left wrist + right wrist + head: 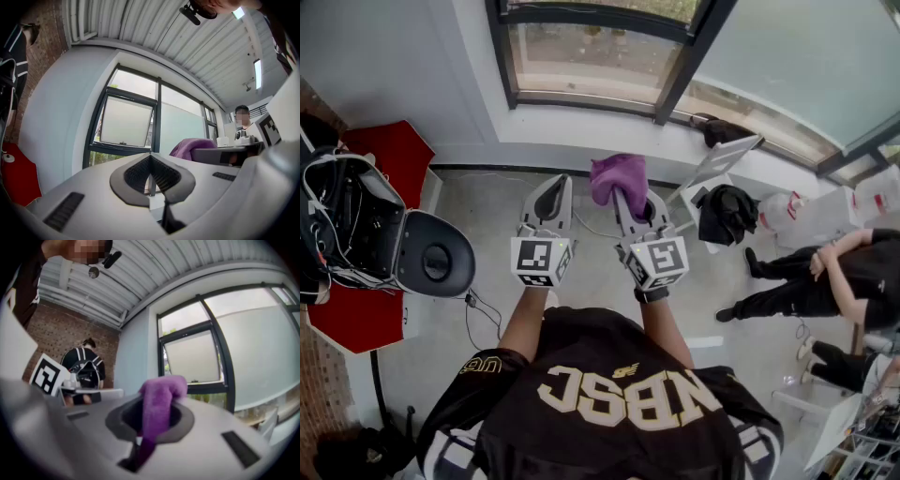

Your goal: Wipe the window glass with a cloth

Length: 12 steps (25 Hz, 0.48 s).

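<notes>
cloth (619, 176) clamped in right gripper (154, 414) | left gripper (151, 161) closed | window glass (126, 121) apart ahead

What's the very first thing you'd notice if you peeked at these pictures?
The bright purple cloth jumps out first, pinched in the right gripper near the middle of the head view. Beside it, the left gripper is shut with nothing in it, and both point toward the big dark-framed window at the top. A red surface stands out at the far left.
</notes>
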### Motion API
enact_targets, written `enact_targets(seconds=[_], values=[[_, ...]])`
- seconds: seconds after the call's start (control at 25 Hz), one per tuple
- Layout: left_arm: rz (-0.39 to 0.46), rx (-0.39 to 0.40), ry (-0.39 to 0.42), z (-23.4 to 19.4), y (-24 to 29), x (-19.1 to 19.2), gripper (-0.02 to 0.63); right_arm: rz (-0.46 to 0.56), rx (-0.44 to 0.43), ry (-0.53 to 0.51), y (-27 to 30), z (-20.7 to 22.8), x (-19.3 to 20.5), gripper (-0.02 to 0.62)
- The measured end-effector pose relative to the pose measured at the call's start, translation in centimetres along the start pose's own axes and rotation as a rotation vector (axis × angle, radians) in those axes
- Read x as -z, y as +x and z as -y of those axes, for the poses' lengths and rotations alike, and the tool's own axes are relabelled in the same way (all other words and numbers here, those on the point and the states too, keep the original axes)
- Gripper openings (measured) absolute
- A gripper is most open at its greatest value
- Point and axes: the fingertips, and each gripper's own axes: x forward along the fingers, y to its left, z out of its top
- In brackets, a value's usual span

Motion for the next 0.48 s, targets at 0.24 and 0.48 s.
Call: enact_targets(seconds=[0.24,0.48], values=[[0.008,0.016,-0.054,-2.9,-0.3,-0.1,0.018,-0.027,0.012,-0.048,2.9,-2.2,0.0,0.037],[0.007,-0.007,-0.064,-8.0,-2.0,-0.3,0.018,-0.045,-0.004,0.012,6.0,-5.2,1.1,0.037]])
